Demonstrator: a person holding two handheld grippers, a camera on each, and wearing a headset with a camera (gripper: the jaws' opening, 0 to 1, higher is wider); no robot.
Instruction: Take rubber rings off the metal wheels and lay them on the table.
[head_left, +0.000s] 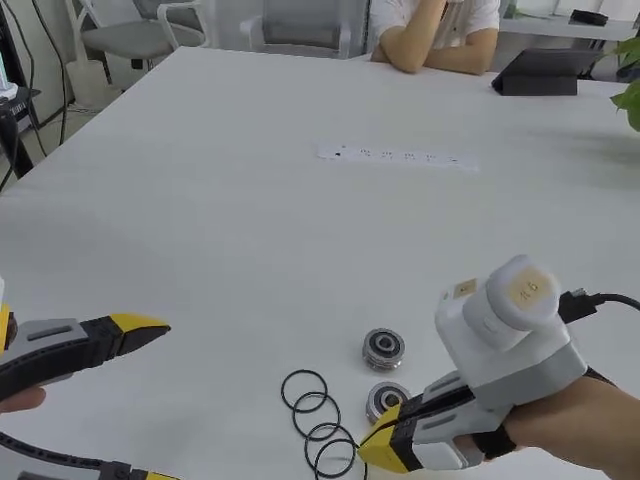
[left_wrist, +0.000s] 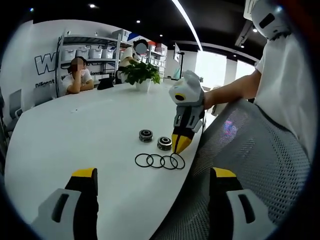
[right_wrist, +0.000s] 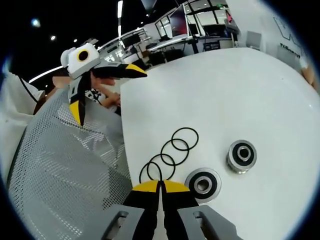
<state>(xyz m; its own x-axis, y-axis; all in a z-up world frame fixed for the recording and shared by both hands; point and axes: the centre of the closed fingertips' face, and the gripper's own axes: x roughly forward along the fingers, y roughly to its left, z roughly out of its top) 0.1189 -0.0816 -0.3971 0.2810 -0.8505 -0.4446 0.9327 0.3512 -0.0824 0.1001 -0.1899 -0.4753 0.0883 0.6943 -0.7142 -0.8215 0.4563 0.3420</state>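
right gripper (right_wrist: 161, 187) jaws pressed together, yellow tips just at the nearest of 4 thin black rubber rings (head_left: 320, 422); cannot tell if it pinches one. rings lie flat in an overlapping chain at bottom centre of the head view, on the smooth white table (head_left: 300, 230). 2 round metal wheels (right_wrist: 202, 184) with dark hubs lie beside the chain, bare of rings. left gripper (left_wrist: 153, 175) jaws wide apart, holding nothing.

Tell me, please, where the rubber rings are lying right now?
In the head view the four rubber rings lie in an overlapping row at bottom centre on the table, just left of the metal wheels and the shut right gripper.
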